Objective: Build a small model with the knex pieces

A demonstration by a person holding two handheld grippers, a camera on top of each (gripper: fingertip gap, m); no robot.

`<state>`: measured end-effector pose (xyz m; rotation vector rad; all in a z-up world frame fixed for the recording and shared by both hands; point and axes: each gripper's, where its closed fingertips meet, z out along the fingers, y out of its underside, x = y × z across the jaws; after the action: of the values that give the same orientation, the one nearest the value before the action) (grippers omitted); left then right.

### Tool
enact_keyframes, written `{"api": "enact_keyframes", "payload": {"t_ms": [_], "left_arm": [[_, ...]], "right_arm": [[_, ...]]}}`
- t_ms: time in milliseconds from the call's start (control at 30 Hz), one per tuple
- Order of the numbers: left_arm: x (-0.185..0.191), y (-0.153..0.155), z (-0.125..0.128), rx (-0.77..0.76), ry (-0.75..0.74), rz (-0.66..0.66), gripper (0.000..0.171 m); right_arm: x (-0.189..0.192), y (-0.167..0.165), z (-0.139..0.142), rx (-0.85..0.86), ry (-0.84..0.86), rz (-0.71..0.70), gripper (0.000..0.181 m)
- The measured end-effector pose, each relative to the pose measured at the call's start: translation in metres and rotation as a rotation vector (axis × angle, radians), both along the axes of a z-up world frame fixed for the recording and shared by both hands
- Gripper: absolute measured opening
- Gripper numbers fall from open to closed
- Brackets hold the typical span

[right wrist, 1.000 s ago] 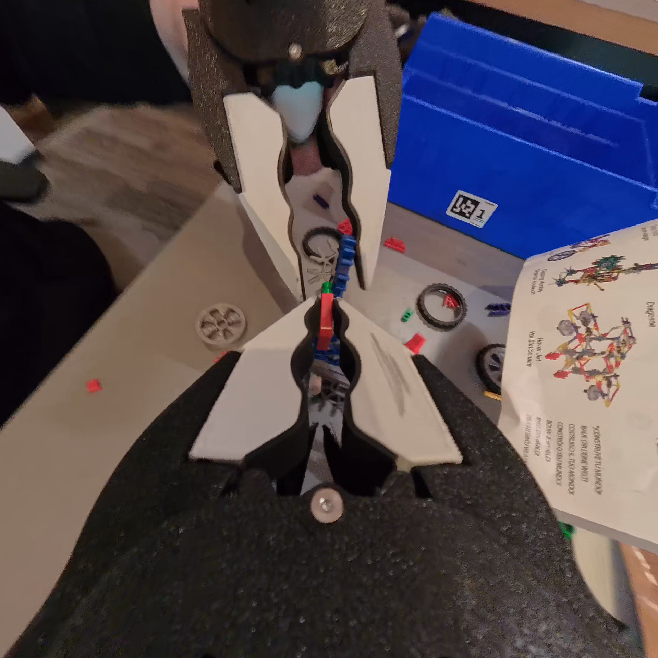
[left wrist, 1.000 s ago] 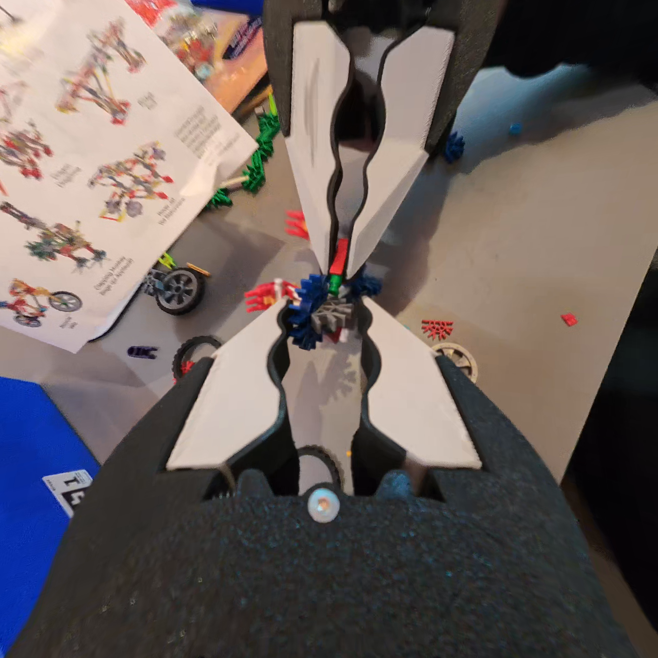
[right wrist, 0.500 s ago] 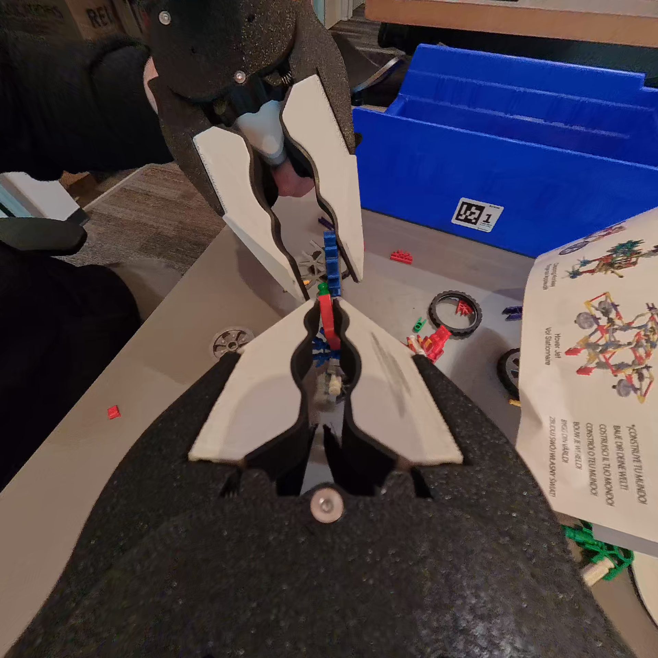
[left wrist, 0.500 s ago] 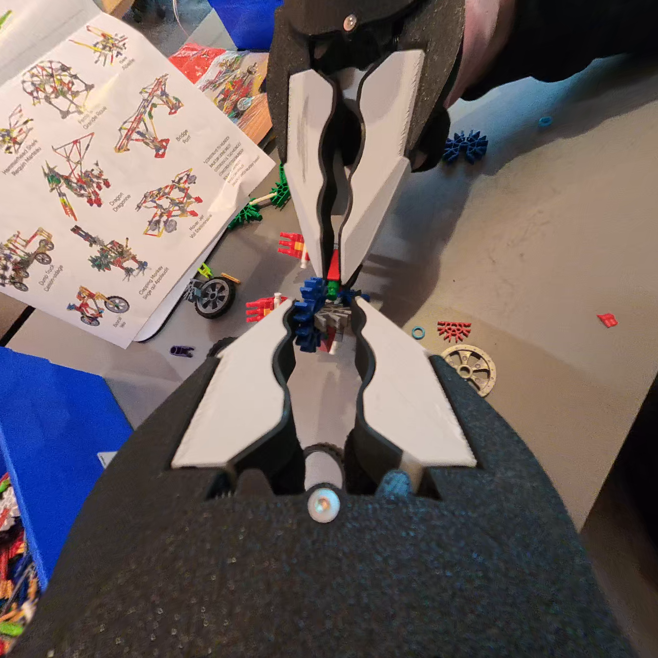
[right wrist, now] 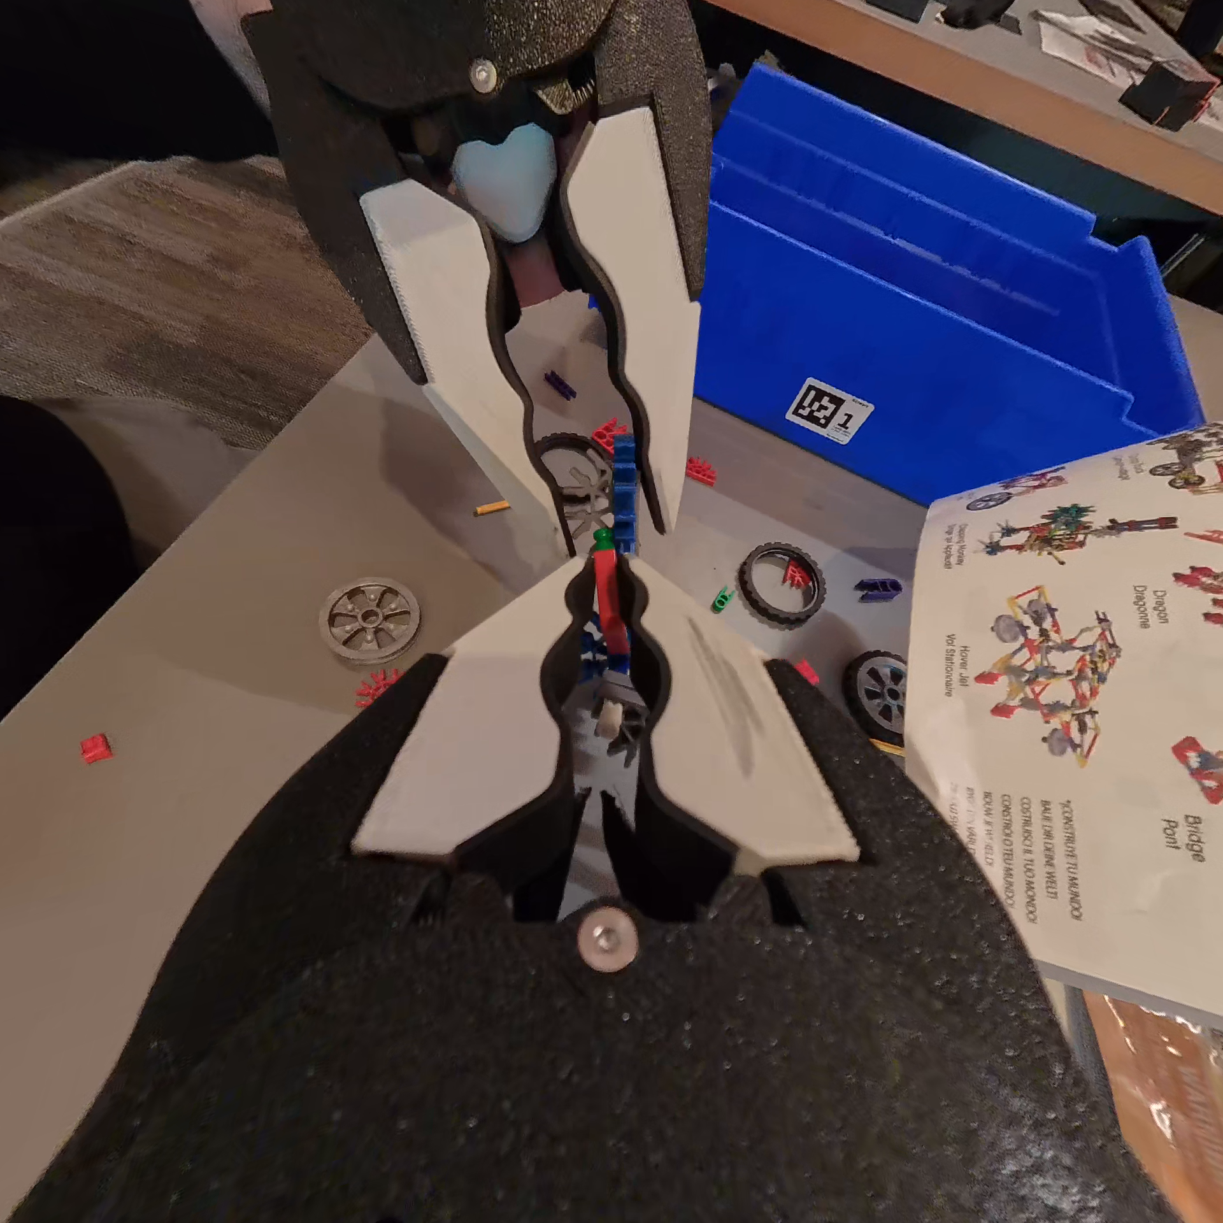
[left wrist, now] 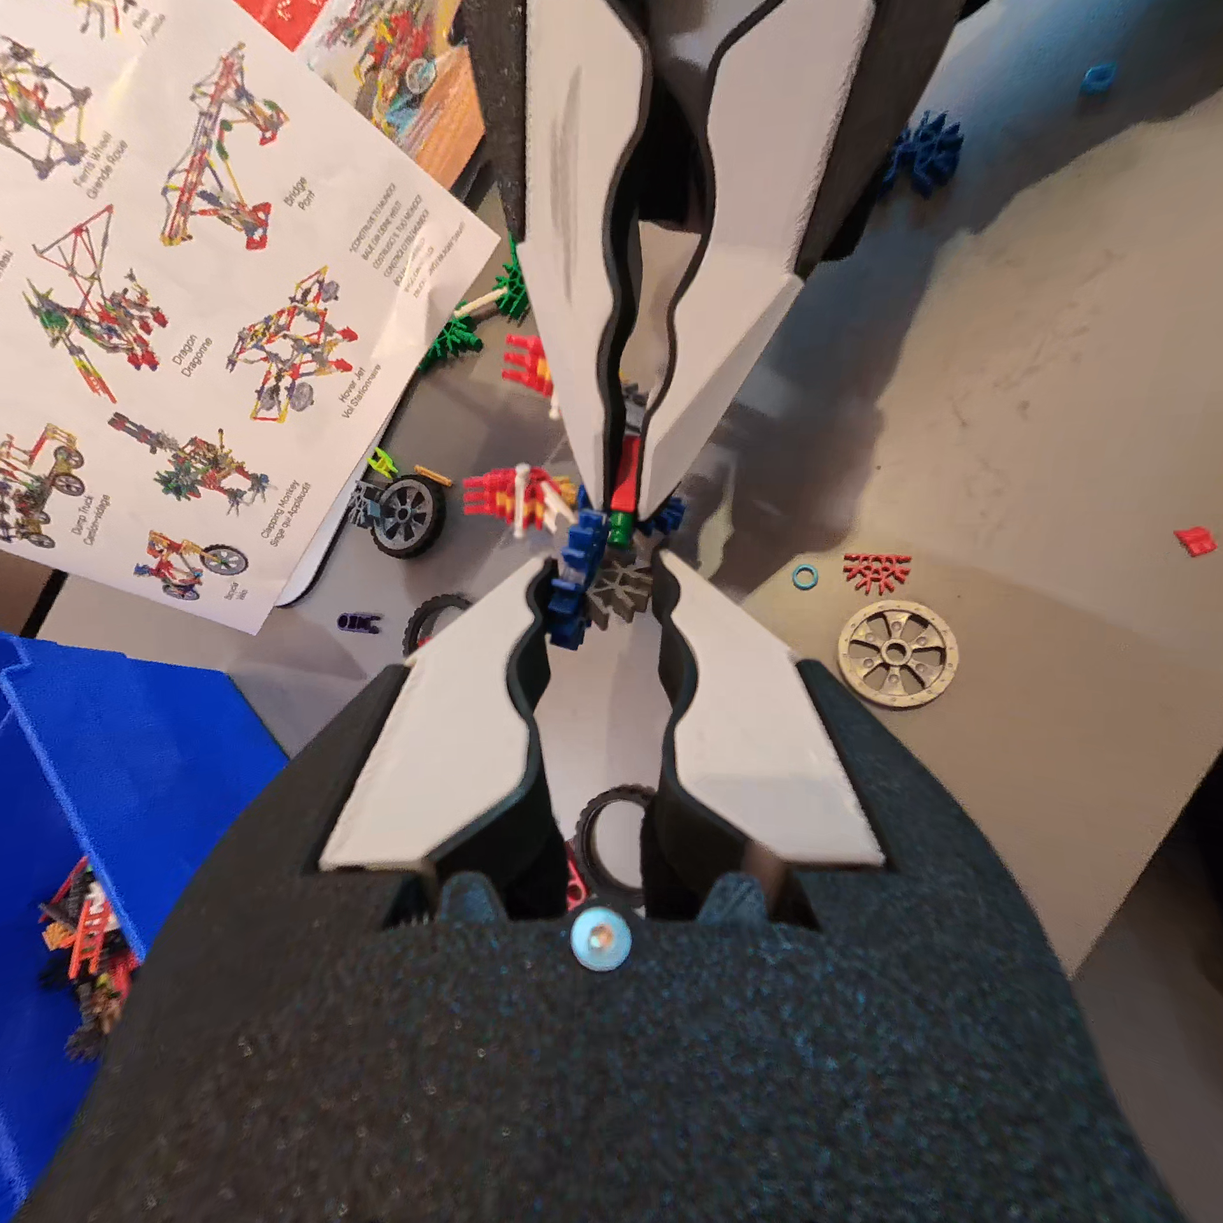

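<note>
Through my left gripper [left wrist: 603, 569] I see its fingers clasped on a blue snowflake connector [left wrist: 574, 582] with a grey connector [left wrist: 621, 586] beside it, both held above the table [left wrist: 993, 430] at the fingertips. My right gripper [right wrist: 605, 562] faces it tip to tip, its fingers clenched on a red rod piece [right wrist: 607, 609] capped by a green end [right wrist: 602, 539]. That rod's long axis runs along the right gripper's fingers, the green end pointing straight at the blue connector and touching or just short of it; I cannot tell which. The blue connector stands on edge, seen nearly edge-on from the right wrist view. The grey tabletop is scattered with parts: a grey spoked wheel hub [left wrist: 897, 653], a black tyre [right wrist: 781, 593], a small wheeled assembly [left wrist: 404, 509], red connectors [left wrist: 875, 569] and a green piece [right wrist: 723, 599]. An illustrated instruction sheet [left wrist: 165, 298] overlaps the table's edge, and a blue bin [right wrist: 926, 317] with a square marker tag sits just beyond. Carpeted floor [right wrist: 165, 298] shows past the table.
</note>
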<state>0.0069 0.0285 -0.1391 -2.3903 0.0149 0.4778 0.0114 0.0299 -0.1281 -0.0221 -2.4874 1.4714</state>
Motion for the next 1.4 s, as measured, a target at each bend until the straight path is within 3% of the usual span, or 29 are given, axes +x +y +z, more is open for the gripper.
{"api": "enact_keyframes", "payload": {"t_ms": [267,400,467,633,1000,1267,1400], "left_arm": [[-0.005,-0.002,-0.003,-0.114,0.07,-0.009,0.024],[-0.004,0.0,-0.001,-0.211,0.073,-0.035,0.024],[0.0,0.0,-0.002,-0.265,0.049,-0.057,0.025],[-0.001,0.003,-0.007,-0.329,0.006,-0.094,0.024],[-0.001,0.007,-0.011,-0.361,-0.128,-0.133,0.024],[0.001,0.01,-0.018,-0.408,-0.125,-0.165,0.024],[-0.002,0.016,-0.013,-0.356,-0.097,-0.169,0.024]], "right_arm": [[-0.006,-0.002,-0.006,0.013,-0.094,-0.063,0.006],[-0.009,-0.001,-0.008,0.072,0.059,-0.076,0.008],[-0.011,-0.001,-0.006,0.09,0.13,-0.089,0.022],[-0.009,-0.001,-0.009,0.115,0.182,-0.061,0.014],[-0.013,0.004,-0.015,0.122,0.197,-0.063,0.019],[-0.011,0.008,-0.024,0.172,0.187,-0.034,0.013],[-0.015,0.011,-0.019,0.104,0.111,-0.047,0.009]]}}
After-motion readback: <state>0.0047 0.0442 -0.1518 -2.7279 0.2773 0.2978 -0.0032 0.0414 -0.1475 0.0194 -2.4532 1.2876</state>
